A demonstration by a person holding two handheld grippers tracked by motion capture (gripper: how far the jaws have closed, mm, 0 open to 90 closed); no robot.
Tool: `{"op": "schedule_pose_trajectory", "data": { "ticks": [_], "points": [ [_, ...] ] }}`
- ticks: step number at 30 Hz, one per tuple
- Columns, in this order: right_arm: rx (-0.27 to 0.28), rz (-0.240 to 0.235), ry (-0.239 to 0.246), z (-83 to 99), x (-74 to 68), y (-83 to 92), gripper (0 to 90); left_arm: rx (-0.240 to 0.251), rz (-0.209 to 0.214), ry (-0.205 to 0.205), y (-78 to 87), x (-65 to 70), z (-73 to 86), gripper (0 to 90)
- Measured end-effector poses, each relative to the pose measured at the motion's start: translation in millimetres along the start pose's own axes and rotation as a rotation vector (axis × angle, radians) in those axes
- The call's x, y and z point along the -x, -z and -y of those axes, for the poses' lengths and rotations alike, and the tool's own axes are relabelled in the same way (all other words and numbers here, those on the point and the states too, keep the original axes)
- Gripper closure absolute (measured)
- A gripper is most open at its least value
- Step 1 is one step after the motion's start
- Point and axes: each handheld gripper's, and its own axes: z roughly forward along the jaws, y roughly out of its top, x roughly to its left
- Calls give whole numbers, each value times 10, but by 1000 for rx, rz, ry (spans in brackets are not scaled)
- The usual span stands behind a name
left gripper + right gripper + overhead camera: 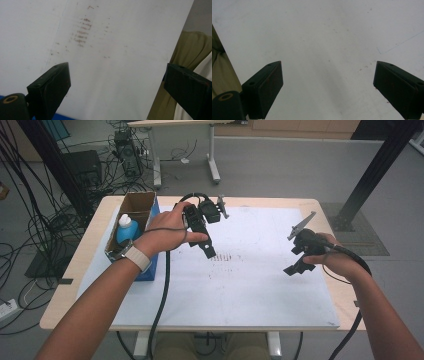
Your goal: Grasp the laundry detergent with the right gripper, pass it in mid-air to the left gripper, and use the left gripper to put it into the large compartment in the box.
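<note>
A white sheet (250, 285) covers the table. Above it, the left gripper (209, 251) and right gripper (294, 269) hang released, jaws wide and empty. The left gripper view shows rust-brown smudges (82, 32) up close. Farther left, a white-capped blue bottle (126, 229) stands upright in a cardboard box (139, 205).

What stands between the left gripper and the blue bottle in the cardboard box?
The person's own left hand and the box's near wall lie between the left gripper and the blue bottle. The gripper points away from the box, over the white sheet.
</note>
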Motion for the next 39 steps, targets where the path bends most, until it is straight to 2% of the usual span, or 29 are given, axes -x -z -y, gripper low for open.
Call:
{"op": "schedule_pose_trajectory", "data": {
  "ticks": [34, 39],
  "points": [
    [3, 4, -5, 27, -26, 1, 89, -4, -3, 6, -21, -1, 5, 81],
    [3, 6, 4, 18, -37, -2, 89, 4, -5, 17, -9, -10, 23, 75]
  ]
}}
